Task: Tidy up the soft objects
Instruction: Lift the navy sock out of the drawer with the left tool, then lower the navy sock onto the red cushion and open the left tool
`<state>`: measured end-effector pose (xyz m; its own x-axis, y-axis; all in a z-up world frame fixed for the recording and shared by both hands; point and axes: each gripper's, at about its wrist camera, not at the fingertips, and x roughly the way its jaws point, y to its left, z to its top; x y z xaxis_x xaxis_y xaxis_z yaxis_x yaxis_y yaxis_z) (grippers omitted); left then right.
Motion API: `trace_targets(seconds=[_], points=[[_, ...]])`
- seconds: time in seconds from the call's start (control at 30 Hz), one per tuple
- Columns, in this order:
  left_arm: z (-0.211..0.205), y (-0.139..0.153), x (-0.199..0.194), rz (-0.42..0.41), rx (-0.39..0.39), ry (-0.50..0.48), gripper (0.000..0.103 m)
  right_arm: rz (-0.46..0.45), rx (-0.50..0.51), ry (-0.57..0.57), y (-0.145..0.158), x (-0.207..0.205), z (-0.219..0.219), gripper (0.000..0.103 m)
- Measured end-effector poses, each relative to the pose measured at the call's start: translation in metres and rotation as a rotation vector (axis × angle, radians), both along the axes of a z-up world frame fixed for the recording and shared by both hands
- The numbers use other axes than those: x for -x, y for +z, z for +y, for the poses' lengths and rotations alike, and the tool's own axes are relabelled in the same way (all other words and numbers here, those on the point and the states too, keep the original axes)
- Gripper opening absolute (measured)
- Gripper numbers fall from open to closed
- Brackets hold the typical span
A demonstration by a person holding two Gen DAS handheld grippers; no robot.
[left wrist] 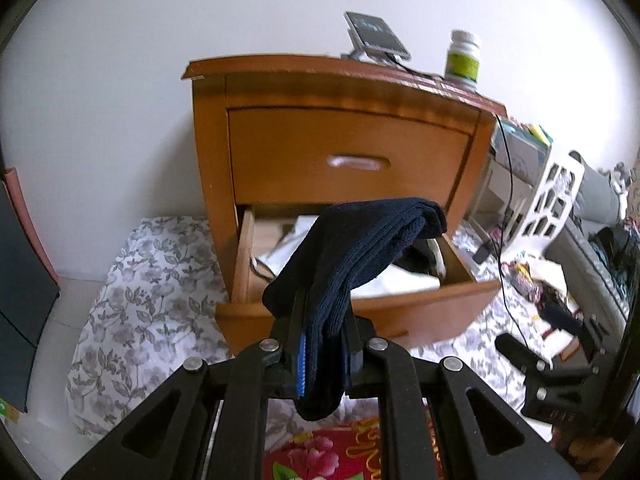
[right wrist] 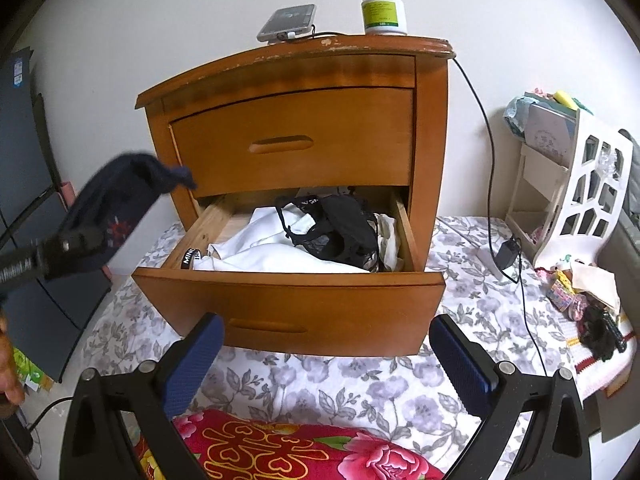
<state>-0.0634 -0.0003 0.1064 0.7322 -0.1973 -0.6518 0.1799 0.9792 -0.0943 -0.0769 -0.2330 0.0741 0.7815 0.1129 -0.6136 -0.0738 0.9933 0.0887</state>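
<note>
Navy knit cloth, a folded dark-blue sock (left wrist: pixel 352 264), was clamped in the left gripper (left wrist: pixel 322 354), its long axis running forward past the pads. Just beyond hung the open lower wooden drawer (right wrist: pixel 288 300), clothes inside. The right gripper (right wrist: pixel 328 364) stood wide and empty, facing the drawer.

There is one wooden nightstand (right wrist: pixel 296 128) with two drawers: one top drawer (right wrist: pixel 292 142) and one bottom drawer (right wrist: pixel 288 304). On top sit one phone (right wrist: pixel 287 21) and one bottle (right wrist: pixel 383 6). There is one dark sock (left wrist: pixel 360 248) and two grippers: left gripper (left wrist: pixel 324 344), right gripper (right wrist: pixel 326 364).
</note>
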Motion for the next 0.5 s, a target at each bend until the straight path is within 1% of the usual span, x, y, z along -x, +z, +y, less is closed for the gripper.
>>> trace_targets(seconds=[0.27,0.5], points=[[-0.012,-0.027,0.012,0.073,-0.04,-0.055,0.013,-0.003,-0.002,-0.006,0.001,0.007,-0.002,0.103],[-0.03,-0.058,0.012,0.167,-0.066,-0.126,0.013,0.005,-0.011,-0.028,-0.001,0.007,-0.01,0.103]])
